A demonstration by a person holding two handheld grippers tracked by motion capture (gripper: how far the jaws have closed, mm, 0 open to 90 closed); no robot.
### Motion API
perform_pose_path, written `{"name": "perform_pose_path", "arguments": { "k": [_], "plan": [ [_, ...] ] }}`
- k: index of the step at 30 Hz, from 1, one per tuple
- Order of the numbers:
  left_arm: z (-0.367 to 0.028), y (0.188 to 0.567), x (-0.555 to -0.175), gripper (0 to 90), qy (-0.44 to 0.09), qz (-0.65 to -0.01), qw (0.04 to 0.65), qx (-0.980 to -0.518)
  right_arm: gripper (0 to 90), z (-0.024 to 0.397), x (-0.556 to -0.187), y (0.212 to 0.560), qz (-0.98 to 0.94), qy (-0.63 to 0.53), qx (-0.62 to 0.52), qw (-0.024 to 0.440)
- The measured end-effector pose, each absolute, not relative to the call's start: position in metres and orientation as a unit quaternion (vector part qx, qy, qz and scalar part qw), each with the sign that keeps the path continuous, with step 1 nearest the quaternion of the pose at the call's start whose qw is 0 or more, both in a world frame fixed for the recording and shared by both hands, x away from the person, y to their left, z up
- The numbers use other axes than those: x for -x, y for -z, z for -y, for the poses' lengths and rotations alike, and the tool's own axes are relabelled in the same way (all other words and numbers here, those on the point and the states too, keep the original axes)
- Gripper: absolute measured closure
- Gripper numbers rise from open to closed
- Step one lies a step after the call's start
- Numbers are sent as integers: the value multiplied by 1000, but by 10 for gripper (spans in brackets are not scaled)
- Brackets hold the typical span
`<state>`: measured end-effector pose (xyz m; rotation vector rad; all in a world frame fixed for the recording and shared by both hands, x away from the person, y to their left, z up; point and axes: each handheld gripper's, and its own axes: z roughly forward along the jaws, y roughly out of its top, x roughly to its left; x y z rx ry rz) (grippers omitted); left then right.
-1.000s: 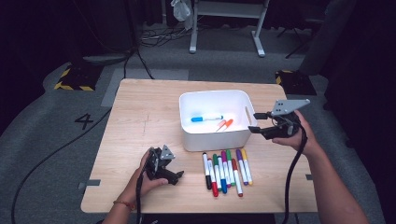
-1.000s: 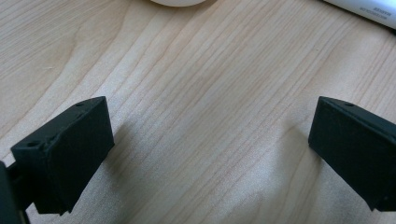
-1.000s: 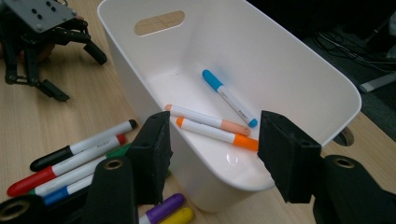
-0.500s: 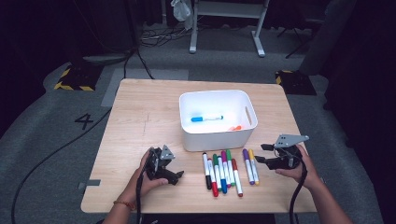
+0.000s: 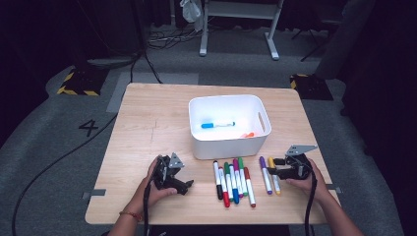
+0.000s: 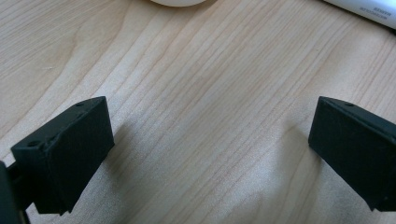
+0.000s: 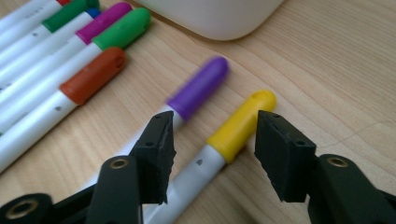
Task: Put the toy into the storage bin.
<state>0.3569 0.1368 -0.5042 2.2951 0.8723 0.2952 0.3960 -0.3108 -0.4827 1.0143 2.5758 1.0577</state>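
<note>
Right gripper (image 7: 212, 154) jaws closing, astride yellow marker (image 7: 219, 149), not gripping.

In the right gripper view, the yellow-capped marker (image 7: 240, 125) lies between the jaws of the right gripper (image 7: 212, 154), and its white barrel runs down out of sight behind them; the gap is too tight to tell whether the pads touch it. Just left of that claw, the purple-capped marker (image 7: 198, 87) is blurred, its barrel hidden behind the left jaw. Further left, the other markers (image 7: 70, 51) are cut off by the frame's edge. Ahead of the claw, the white bin (image 7: 210, 16) shows just its lower wall. In the left gripper view, ahead of the left gripper (image 6: 205, 140), a white marker barrel (image 6: 364, 9) is clipped at the top corner, its print too small to read.
</note>
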Motion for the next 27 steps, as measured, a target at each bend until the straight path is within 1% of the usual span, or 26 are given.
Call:
{"name": "perform_pose_path", "arguments": {
  "k": [3, 5, 7, 9, 10, 12, 15, 18, 27],
  "plan": [
    [-137, 504, -357, 1, -112, -333, 328, -877, 548, 311, -399, 488, -866, -354, -344, 85],
    [-137, 504, -357, 1, -113, -333, 328, -877, 562, 311, -399, 490, -866, -356, -340, 87],
    [-137, 504, -357, 1, -112, -333, 328, -877, 601, 309, -399, 490, -869, -355, -333, 90],
    [-137, 504, -357, 1, -113, -334, 328, -877, 613, 306, -399, 490, -872, -352, -327, 96],
    [-137, 504, -357, 1, -112, -333, 328, -877, 642, 305, -399, 490, -873, -351, -323, 100],
    [-137, 504, -357, 1, -112, -333, 328, -877, 660, 301, -400, 490, -875, -352, -316, 104],
    [-137, 504, -357, 1, -112, -333, 328, -877, 732, 296, -399, 491, -877, -353, -306, 108],
    [-137, 504, -357, 1, -113, -333, 328, -877, 746, 292, -398, 491, -881, -353, -296, 110],
    [-137, 504, -357, 0, -112, -333, 328, -877, 749, 285, -397, 492, -887, -371, -260, 82]
  ]
}}
